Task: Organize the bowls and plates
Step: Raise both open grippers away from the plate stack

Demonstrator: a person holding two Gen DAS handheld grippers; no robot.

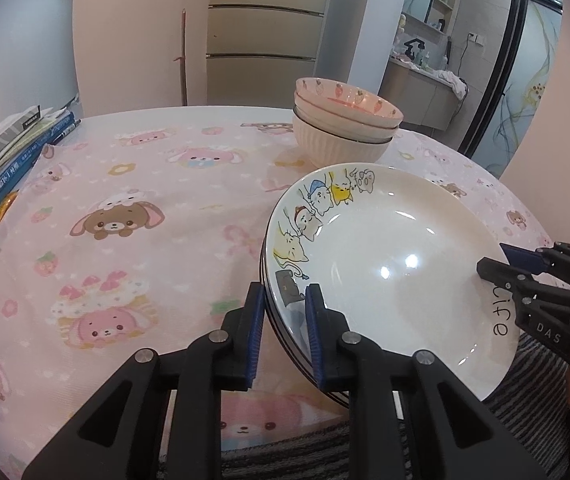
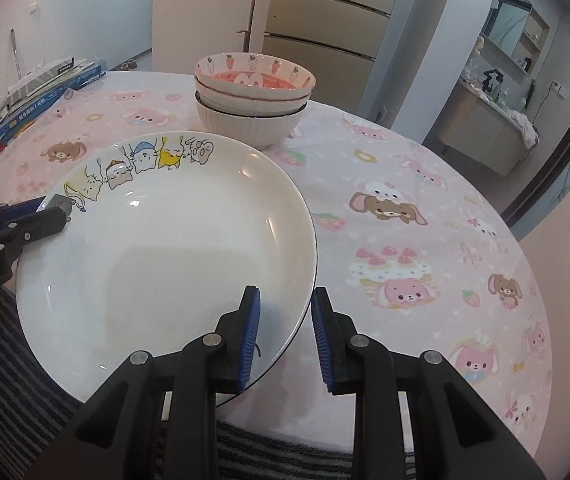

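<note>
Your left gripper point(image 1: 283, 322) is clamped on the near-left rim of the stack of plates point(image 1: 389, 256) — one blue pad sits on the top plate's upper face, the other under the stack's edge, where several dark-lined rims show one below the other. Your right gripper point(image 2: 286, 328) straddles the opposite rim of the same stack: the left pad lies on the top plate's inner face and the right pad stands outside the rim, but from the right wrist view you cannot confirm that both pads press on the rim, so treat this grip as undetermined. The top plate carries a row of cartoon cats along its far edge and lettering near the right gripper. The stack overhangs the near edge of the table point(image 1: 133, 216), which is covered with a pink cartoon-animal cloth; whether the stack rests on the cloth or is held just clear of it cannot be told. Behind the plates — well apart from both grippers — stands the stack of bowls point(image 1: 345, 128): two strawberry-patterned bowls nested in a ribbed white one. A pile of books point(image 1: 9, 152) lies at the table's far-left edge
</note>
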